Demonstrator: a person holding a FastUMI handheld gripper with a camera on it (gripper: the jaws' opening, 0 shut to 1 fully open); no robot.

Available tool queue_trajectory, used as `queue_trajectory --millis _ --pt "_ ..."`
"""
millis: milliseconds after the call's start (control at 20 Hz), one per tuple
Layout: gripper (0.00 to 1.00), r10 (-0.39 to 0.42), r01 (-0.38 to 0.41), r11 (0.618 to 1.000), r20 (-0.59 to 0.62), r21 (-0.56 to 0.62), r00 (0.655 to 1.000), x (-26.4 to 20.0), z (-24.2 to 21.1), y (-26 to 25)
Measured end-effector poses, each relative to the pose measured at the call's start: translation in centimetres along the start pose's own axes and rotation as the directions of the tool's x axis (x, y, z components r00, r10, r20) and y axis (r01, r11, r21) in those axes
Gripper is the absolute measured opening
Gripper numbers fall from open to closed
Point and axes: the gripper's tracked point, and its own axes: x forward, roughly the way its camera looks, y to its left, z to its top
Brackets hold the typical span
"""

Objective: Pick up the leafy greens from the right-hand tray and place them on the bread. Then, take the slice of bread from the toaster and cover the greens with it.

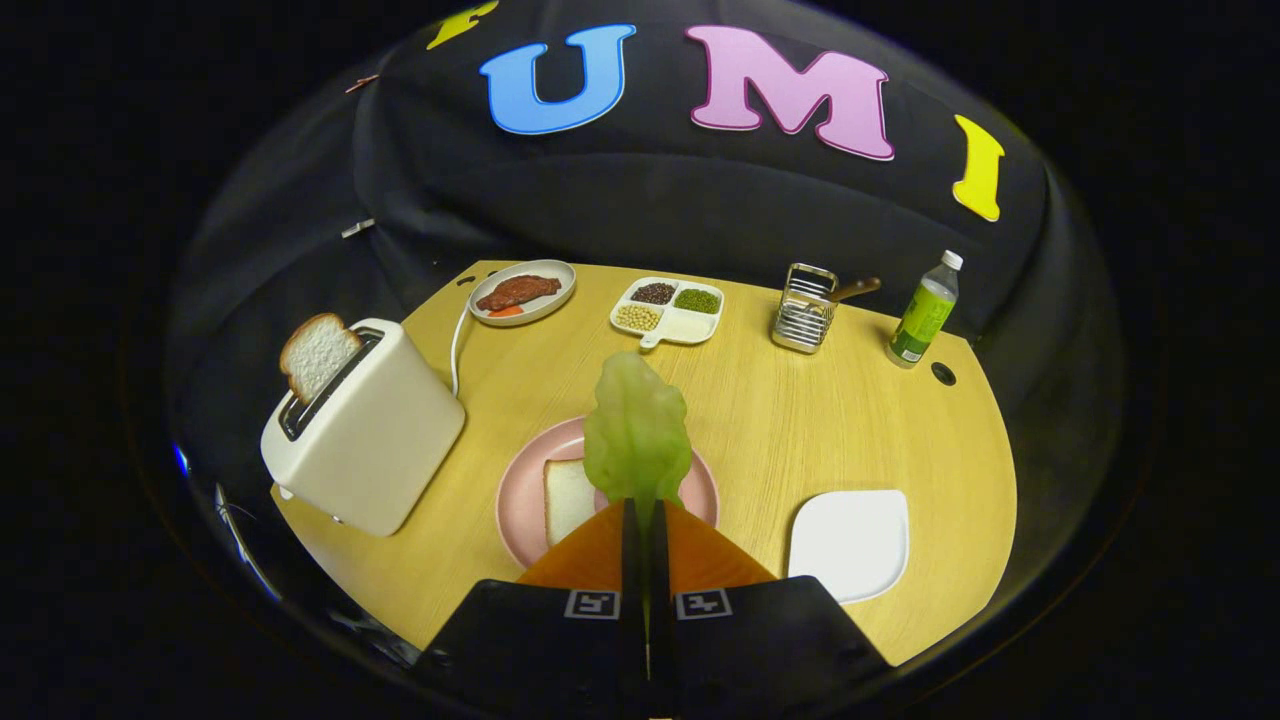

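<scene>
My gripper (pixel 645 512) is shut on the stem end of a pale green lettuce leaf (pixel 636 435), which stands up ahead of the fingertips. Below and behind the leaf lies a pink plate (pixel 520 490) with a white bread slice (pixel 567 497) on it, partly hidden by the leaf and fingers. To the left stands a cream toaster (pixel 370 440) with a second bread slice (pixel 316 352) sticking out of its slot. An empty white tray (pixel 850 542) lies to the right of the fingers.
Along the table's far edge sit a plate with a steak (pixel 522 292), a divided dish of beans (pixel 668 309), a wire basket (pixel 806 308) and a green bottle (pixel 925 312). The toaster's white cord (pixel 457 345) runs back across the wooden table (pixel 800 420).
</scene>
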Motion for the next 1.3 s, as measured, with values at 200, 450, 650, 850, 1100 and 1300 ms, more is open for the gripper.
queue_trajectory --millis 200,450,650,850,1100,1300 --pt "0.06 0.0 0.0 1.0 -0.027 0.002 1.0 1.7 -0.7 1.4" --pt "0.06 0.024 -0.024 1.0 -0.059 -0.007 0.998 3.4 -1.6 2.7" --pt "0.07 0.029 -0.031 0.999 -0.092 -0.026 0.995 4.7 -2.5 3.0" --pt "0.15 0.015 -0.017 1.0 -0.099 -0.018 0.995 5.6 -2.5 2.8" --pt "0.21 -0.004 0.002 1.0 -0.105 -0.024 0.994 6.0 -2.6 2.3" --pt "0.68 0.022 -0.022 1.0 -0.076 -0.001 0.997 5.7 -1.8 3.1"
